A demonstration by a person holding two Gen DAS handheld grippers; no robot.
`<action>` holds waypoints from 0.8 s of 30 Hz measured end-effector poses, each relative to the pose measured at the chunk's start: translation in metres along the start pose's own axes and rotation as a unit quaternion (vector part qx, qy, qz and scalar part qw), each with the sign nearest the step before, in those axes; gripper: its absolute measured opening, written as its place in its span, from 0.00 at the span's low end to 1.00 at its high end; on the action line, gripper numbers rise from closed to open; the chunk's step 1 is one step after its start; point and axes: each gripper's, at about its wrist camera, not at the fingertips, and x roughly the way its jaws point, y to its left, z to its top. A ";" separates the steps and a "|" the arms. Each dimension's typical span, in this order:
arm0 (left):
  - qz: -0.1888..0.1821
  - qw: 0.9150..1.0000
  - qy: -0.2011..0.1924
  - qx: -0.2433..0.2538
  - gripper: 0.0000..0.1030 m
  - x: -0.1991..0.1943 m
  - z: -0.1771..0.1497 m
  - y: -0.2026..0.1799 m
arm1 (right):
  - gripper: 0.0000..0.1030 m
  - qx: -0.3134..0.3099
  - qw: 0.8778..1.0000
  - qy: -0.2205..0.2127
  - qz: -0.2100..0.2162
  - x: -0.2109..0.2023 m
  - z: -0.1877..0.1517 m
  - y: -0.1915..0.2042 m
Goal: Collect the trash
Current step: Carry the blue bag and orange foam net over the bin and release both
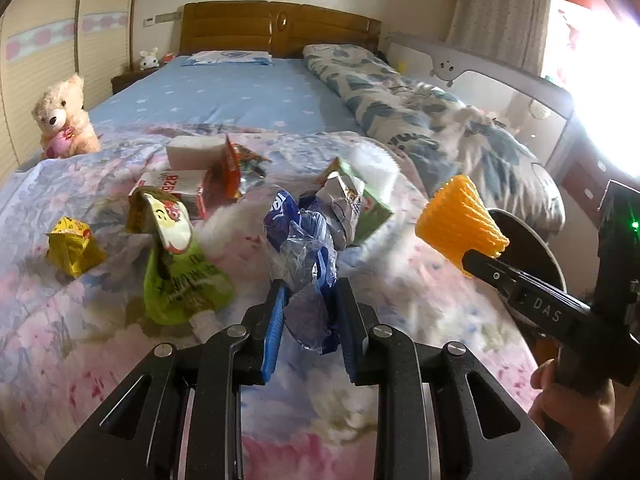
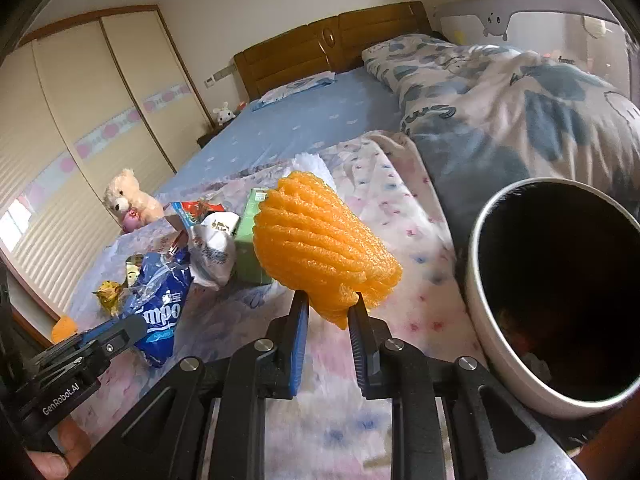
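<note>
The right gripper point(image 2: 328, 312), pinching the orange foam net point(image 2: 320, 248), has the bin point(image 2: 480, 300) at three o'clock; the left gripper point(image 1: 310, 304) pinches the blue wrapper point(image 1: 304, 248).

One orange foam net point(image 2: 324, 248), one blue plastic bag point(image 1: 304, 248), one bin point(image 2: 480, 264), two plush toys point(image 1: 64, 116).

Orange ribbed foam net point(image 2: 320, 240), blue crinkled wrapper point(image 1: 306, 248), pink-and-lilac floral quilt point(image 1: 80, 320), white bin point(image 2: 492, 312).

Wooden-headboard bed point(image 1: 280, 28), sliding wardrobe point(image 2: 80, 112), bright window point(image 1: 600, 60).
</note>
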 end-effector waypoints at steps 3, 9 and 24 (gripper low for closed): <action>-0.010 1.000 -0.007 0.003 0.23 -0.009 -0.003 -0.008 | 0.19 0.003 1.000 -0.005 0.002 -0.011 -0.002 -0.003; -0.037 0.999 -0.017 0.027 0.23 -0.022 -0.005 -0.034 | 0.19 0.009 1.000 -0.016 0.002 -0.033 -0.010 -0.012; -0.091 0.992 -0.010 0.081 0.23 -0.018 -0.006 -0.097 | 0.19 0.041 0.998 -0.033 -0.031 -0.074 -0.017 -0.060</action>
